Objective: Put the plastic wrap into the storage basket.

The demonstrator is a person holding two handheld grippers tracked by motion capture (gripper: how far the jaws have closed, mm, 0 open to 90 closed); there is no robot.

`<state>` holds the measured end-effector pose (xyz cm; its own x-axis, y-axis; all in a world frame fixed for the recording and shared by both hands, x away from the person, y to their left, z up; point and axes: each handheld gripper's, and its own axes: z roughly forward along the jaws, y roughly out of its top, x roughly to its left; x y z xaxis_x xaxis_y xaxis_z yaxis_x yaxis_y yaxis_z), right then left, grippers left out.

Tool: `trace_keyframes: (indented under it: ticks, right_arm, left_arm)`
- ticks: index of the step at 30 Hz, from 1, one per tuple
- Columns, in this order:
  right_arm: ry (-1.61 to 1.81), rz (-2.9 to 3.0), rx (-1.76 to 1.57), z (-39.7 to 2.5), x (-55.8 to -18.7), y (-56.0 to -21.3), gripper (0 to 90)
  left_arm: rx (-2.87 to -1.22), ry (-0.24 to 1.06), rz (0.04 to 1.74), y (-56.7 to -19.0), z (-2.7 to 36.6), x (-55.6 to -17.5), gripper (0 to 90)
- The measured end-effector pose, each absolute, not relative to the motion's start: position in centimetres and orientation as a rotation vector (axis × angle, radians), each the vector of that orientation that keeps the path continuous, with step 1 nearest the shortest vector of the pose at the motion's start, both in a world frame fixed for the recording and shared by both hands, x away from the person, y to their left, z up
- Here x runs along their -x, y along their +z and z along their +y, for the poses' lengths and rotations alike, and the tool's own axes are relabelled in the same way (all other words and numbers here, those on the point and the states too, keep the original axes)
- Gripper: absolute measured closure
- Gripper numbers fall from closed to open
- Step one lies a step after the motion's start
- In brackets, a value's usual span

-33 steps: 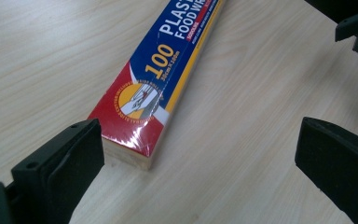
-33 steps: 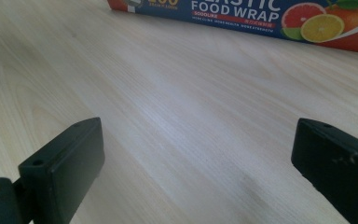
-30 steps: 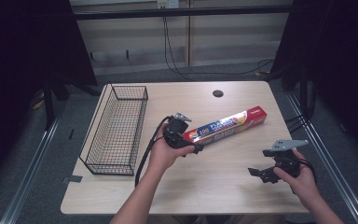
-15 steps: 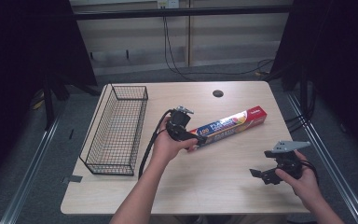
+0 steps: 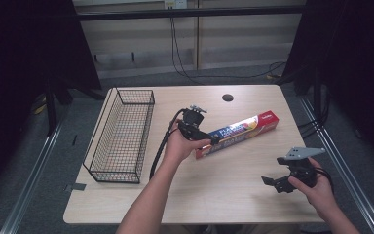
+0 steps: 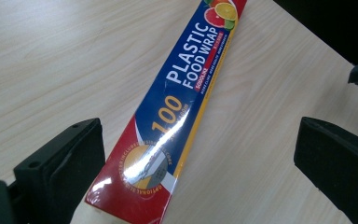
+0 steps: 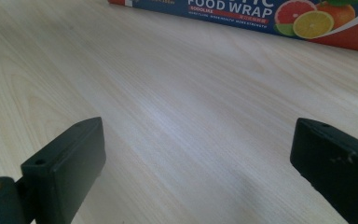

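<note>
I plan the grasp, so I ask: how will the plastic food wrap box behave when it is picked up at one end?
The plastic food wrap box looks stiff, so it probably will not sag. It is long, so the far end may swing or tip down. Its glossy faces reflect light, so the open left gripper may slip on it.

The plastic wrap box (image 6: 177, 107) is red and deep blue with a yellow stripe, white lettering, a gold "100" and pictured orange and lime slices. The table (image 5: 214, 195) is pale wood with fine grain. The wire basket (image 5: 121, 131) is black, as are both grippers' jaws.
</note>
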<state>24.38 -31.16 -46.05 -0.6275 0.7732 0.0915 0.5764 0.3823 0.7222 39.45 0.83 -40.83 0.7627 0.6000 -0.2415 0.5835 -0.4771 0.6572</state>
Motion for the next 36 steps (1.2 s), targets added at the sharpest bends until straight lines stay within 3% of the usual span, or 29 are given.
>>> trace_keyframes:
  ticks: [28, 36]
  right_arm:
    - [1.098, 2.388, -1.199, -31.5, -24.4, -46.1, 3.3]
    - [1.105, 2.390, -1.199, -31.6, -24.3, -46.0, 3.3]
  left_arm:
    - [-2.264, 0.016, 0.904, -45.2, -3.6, -42.2, 5.0]
    - [-2.293, 0.034, 0.941, -46.1, -4.1, -42.5, 10.1]
